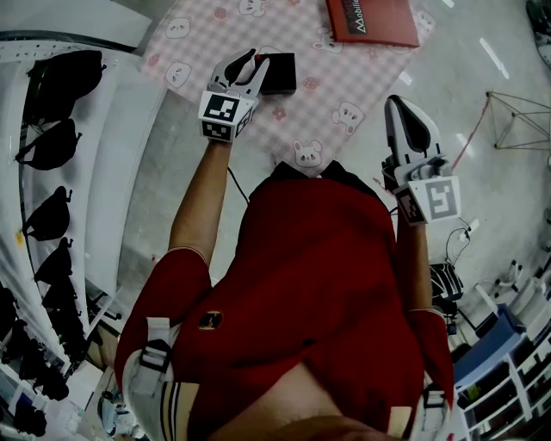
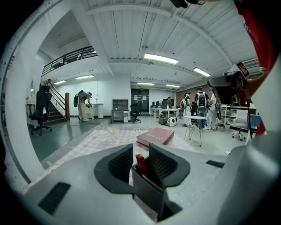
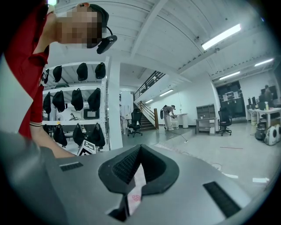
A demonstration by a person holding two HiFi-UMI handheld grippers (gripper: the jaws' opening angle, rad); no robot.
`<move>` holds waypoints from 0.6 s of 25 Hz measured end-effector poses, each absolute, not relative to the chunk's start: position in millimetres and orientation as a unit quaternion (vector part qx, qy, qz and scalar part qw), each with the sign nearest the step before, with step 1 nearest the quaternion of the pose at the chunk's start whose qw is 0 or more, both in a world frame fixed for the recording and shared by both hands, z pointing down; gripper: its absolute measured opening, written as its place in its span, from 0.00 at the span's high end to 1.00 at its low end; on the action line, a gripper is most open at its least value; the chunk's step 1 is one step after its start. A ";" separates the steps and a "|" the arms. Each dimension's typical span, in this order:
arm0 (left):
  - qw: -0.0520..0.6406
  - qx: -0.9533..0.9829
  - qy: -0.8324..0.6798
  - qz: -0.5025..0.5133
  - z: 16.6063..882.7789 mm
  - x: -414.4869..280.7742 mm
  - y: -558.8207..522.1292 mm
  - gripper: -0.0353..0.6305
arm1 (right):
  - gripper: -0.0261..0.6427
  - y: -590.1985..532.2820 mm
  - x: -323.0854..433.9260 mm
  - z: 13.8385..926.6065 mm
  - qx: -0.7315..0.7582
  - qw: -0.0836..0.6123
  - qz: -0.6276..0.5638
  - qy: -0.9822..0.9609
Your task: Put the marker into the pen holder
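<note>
- The main risk, to my eye: the left gripper (image 2: pixel 140 154) has the pen holder (image 2: pixel 148 191) sitting corner-first in the slot behind its fingers (image 2: pixel 120 163). A careless pull-back could drag the light black box across the checked cloth (image 1: pixel 336 86) or tip it over.
- Second risk: the marker (image 2: pixel 140 163) stands close against one finger. If that pad catches its red top on the way out, it could lift the marker out of the holder.
- Left fingers: a narrow gap, a little wider than the marker. The red top stands between them, poking up from inside the holder's near corner. There is dark space on its other side, so I judge that nothing is pinched.
- Right gripper (image 3: pixel 140 149): the fingers are closed tip to tip and hold nothing. Only a sliver of cloth shows below where they meet. It hangs well apart from the holder, beside the person's body.
- A red book (image 1: pixel 372 21) lies beyond the left fingers, away from the holder.
</note>
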State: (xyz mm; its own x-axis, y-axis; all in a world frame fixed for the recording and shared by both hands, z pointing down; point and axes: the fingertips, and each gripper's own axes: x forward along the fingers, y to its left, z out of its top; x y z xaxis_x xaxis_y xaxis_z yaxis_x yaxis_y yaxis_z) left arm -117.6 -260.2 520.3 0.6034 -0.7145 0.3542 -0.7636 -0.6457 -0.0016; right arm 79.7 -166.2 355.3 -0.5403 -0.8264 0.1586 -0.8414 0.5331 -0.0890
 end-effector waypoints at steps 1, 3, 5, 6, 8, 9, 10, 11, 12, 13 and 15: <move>0.072 0.893 -0.416 0.159 515.8 -117.3 -259.1 0.80 | 0.96 -166.3 79.6 354.9 0.476 0.047 0.077 -0.875; 0.063 0.892 -0.421 0.153 505.7 -118.1 -257.2 0.80 | 0.96 -166.7 79.0 354.6 0.474 0.043 0.078 -0.876; 0.054 0.892 -0.428 0.136 492.1 -118.3 -254.8 0.80 | 0.96 -167.2 78.1 354.3 0.470 0.038 0.078 -0.878; 0.051 0.892 -0.432 0.126 484.3 -118.4 -253.3 0.80 | 0.96 -167.3 77.8 354.3 0.468 0.035 0.079 -0.879; 0.044 0.888 -0.444 0.111 468.5 -119.3 -249.4 0.80 | 0.96 -167.1 77.2 354.1 0.464 0.030 0.080 -0.882; 0.041 0.886 -0.450 0.104 460.6 -119.5 -246.9 0.80 | 0.96 -166.8 76.9 353.8 0.462 0.028 0.080 -0.883; 0.039 0.884 -0.455 0.097 452.6 -119.3 -244.0 0.80 | 0.96 -166.5 76.5 353.2 0.459 0.025 0.080 -0.884; 0.036 0.883 -0.459 0.090 444.5 -118.6 -240.9 0.80 | 0.96 -166.3 76.0 352.4 0.457 0.022 0.080 -0.886; 0.033 0.883 -0.461 0.084 436.3 -117.3 -237.8 0.80 | 0.96 -166.2 75.5 351.4 0.454 0.019 0.080 -0.887; 0.030 0.883 -0.463 0.077 428.2 -115.6 -234.8 0.80 | 0.96 -166.2 74.9 350.4 0.451 0.015 0.079 -0.889; 0.027 0.883 -0.464 0.064 413.0 -111.1 -228.6 0.80 | 0.96 -166.2 74.3 348.3 0.446 0.009 0.079 -0.892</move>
State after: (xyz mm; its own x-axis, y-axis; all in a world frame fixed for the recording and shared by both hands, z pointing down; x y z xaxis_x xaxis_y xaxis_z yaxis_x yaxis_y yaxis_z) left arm -111.1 -228.6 413.0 0.5622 -0.8155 0.1377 -0.8225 -0.5687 -0.0103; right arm 74.3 -166.2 348.3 -0.6029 -0.7932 0.0854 -0.7959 0.5906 -0.1331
